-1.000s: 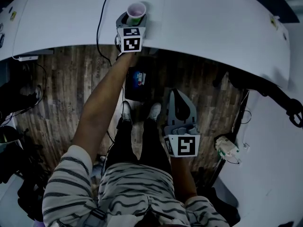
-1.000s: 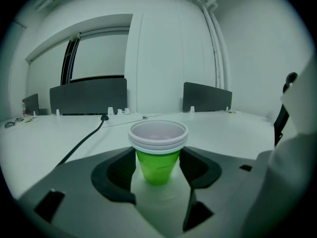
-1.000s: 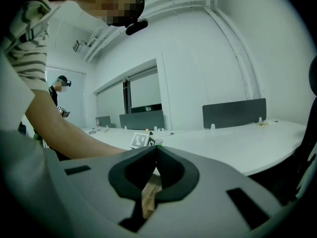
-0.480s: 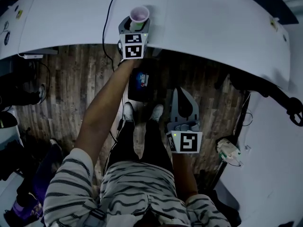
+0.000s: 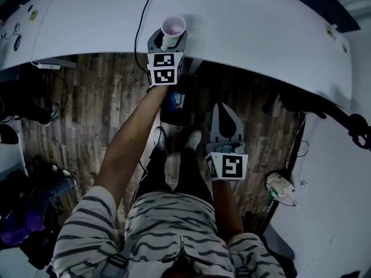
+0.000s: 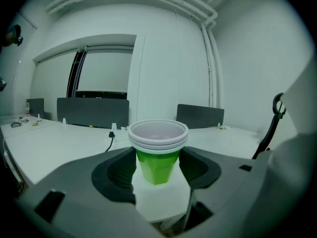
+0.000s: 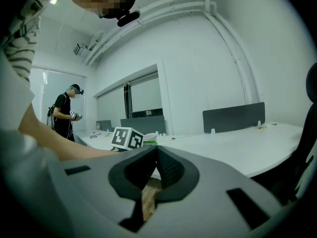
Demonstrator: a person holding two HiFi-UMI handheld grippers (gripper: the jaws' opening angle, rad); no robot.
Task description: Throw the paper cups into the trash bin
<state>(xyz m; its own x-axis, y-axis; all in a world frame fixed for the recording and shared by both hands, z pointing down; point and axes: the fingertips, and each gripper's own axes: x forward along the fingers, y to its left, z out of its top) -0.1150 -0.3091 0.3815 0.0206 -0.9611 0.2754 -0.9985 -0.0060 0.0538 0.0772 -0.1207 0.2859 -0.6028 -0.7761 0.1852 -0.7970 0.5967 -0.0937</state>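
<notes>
A stack of green paper cups [image 5: 173, 28] with white rims stands upright between the jaws of my left gripper [image 5: 168, 38], above the white table's near edge. In the left gripper view the cups [image 6: 157, 150] fill the middle, and the left gripper [image 6: 157, 168] is shut on their green sides. My right gripper [image 5: 225, 119] hangs lower, over the wooden floor by the person's shoes, with its jaws together and nothing in them [image 7: 156, 150]. A dark bin [image 5: 175, 102] with something colourful inside sits on the floor under the table edge, just below the left gripper.
The curved white table [image 5: 261, 28] spans the top, with a black cable [image 5: 139, 33] running across it. A dark chair base [image 5: 324, 106] and a small white device [image 5: 280, 185] lie at the right. Another person [image 7: 67, 114] stands far off in the room.
My left gripper has risen with the cups and drifted a little right in the head view. The right gripper has come up slightly and stays closed.
</notes>
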